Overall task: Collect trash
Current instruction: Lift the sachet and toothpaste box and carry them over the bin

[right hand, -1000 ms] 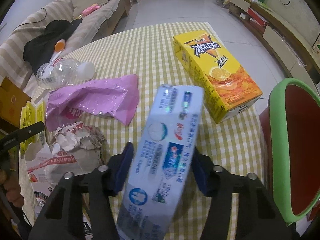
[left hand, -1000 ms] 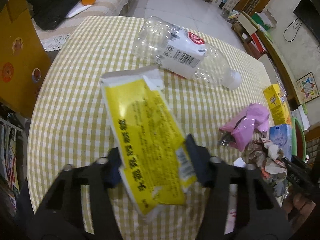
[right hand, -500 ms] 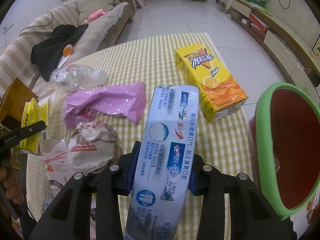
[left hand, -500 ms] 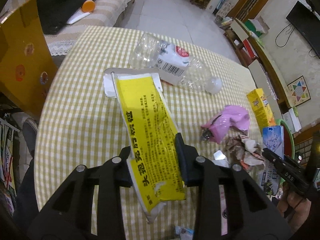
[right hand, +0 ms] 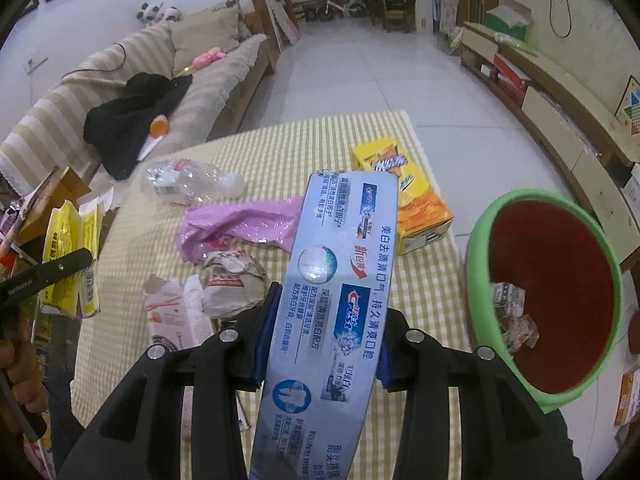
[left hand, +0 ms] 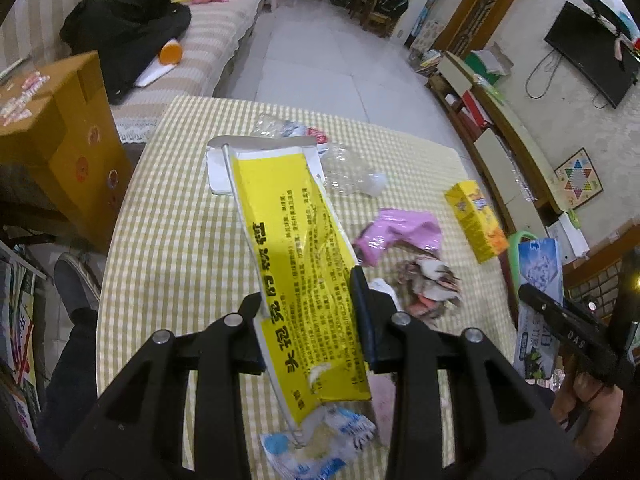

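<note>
My left gripper point(left hand: 310, 320) is shut on a flattened yellow packet point(left hand: 292, 240) and holds it above the checked table point(left hand: 172, 240). My right gripper point(right hand: 320, 328) is shut on a light blue toothpaste box point(right hand: 340, 280), held above the table's near edge. The packet also shows at the left of the right wrist view point(right hand: 68, 252); the box also shows at the right of the left wrist view point(left hand: 538, 276). A red bin with a green rim point(right hand: 484, 232) stands right of the table, with some scraps inside.
On the table lie a clear plastic bottle point(right hand: 188, 182), a pink plastic bag point(right hand: 240, 224), a crumpled paper wrapper point(right hand: 232, 284), a yellow drink carton point(right hand: 416, 208) and a torn pink-white box point(right hand: 180, 316). A brown cardboard box point(left hand: 68, 132) stands left of the table.
Both grippers have risen and drawn back from the table with their loads. The table looks smaller and the green-rimmed bin has come fully into the right wrist view.
</note>
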Motion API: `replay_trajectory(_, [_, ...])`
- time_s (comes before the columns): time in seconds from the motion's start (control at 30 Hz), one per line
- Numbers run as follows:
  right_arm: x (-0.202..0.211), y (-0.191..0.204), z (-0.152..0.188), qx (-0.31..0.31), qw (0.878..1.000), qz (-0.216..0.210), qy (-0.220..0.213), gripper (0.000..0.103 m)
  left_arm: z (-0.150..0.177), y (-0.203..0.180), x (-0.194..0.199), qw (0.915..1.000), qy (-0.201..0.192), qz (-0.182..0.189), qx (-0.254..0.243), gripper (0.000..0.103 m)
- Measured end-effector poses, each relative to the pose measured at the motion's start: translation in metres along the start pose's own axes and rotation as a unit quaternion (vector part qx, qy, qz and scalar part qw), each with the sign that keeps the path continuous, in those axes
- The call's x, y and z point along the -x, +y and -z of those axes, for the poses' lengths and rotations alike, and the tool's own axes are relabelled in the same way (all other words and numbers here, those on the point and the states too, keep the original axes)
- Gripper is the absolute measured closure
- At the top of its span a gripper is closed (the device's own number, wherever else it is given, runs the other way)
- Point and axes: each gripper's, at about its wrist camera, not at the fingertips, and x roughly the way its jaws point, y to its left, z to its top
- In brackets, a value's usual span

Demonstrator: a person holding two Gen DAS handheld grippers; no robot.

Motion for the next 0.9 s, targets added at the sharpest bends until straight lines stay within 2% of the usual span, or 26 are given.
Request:
replay_trajectory(0.53, [0.067,-0.026,0.006,-0.021,0.997,0.013,-0.068,0.065,0.005,-0.083,0.045,0.9964,-0.033,0.040,-0.067,0.071])
replay_trajectory(0.9, [0.095,-0.084,0.006,-0.061,0.993,0.038,-0.093,0.065,0.005,-0.157,0.026,0.9903,-0.021,0.073,-0.117,0.071])
